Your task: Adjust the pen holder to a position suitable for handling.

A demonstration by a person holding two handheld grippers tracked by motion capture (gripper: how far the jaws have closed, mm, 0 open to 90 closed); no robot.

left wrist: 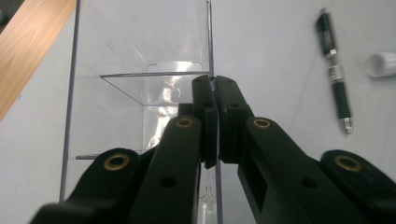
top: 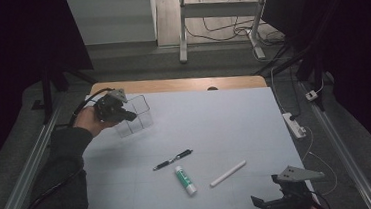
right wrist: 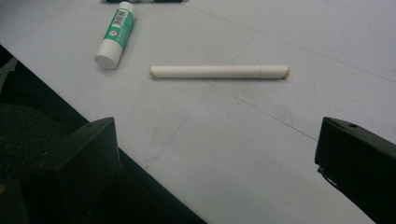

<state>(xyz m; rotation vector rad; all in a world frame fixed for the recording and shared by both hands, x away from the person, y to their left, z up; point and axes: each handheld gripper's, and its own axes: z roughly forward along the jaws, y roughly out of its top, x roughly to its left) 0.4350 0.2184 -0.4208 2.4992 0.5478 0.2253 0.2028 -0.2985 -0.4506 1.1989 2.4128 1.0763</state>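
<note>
A clear plastic box (top: 138, 117) (left wrist: 140, 56) is at the table's back left. My left gripper (top: 120, 111) (left wrist: 215, 93) is shut on one thin wall of it, the jaws pressed together over the clear edge. Mid-table lie a black pen (top: 173, 159) (left wrist: 335, 70), a green and white glue stick (top: 185, 179) (right wrist: 116, 33) and a white stick-shaped marker (top: 228, 173) (right wrist: 219, 71). My right gripper (top: 266, 191) (right wrist: 215, 140) hovers open over the table's front right edge, nothing between its jaws. The white marker lies a short way ahead of it.
A pale sheet (top: 215, 122) covers the table, with a wooden strip (top: 172, 84) showing along the back. A power strip (top: 295, 125) and cables lie on the floor at the right. Desk legs (top: 182, 29) stand beyond the table.
</note>
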